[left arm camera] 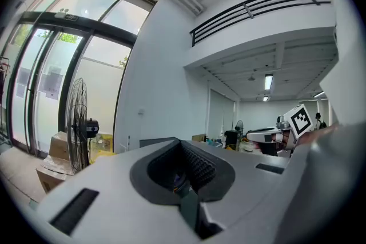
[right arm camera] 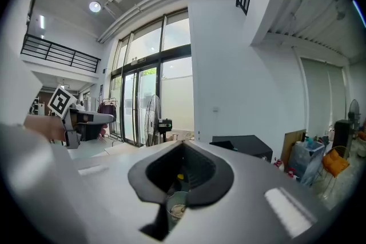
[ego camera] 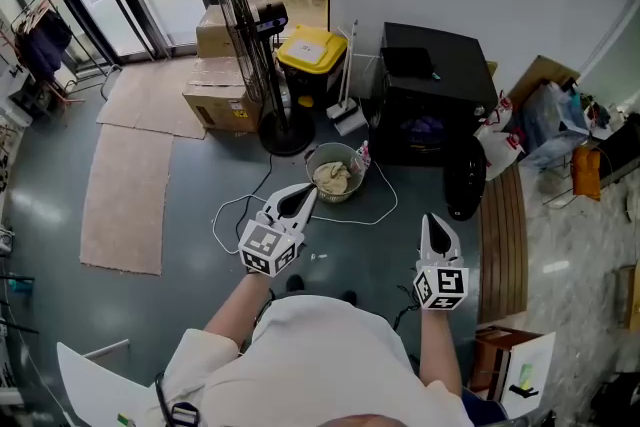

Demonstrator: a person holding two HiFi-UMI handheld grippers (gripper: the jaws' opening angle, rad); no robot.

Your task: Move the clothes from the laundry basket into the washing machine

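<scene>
On the floor [ego camera: 200, 215] beyond the left tongs [ego camera: 307, 193], pinch the clothes [ego camera: 332, 177], likely soft and light, in the basket [ego camera: 352, 155] by a top fold; left and right tongs [ego camera: 434, 221] pressed together, empty.

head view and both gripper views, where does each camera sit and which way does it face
Head view: on the person's head, steeply down at basket, left gripper, right gripper; forearms and shirt show.
Left gripper view: on the left gripper, level over its shut jaws toward fan and glass doors; right gripper shows.
Right gripper view: on the right gripper, level toward black machine; left gripper shows.
Shared: all see the fan.
</scene>
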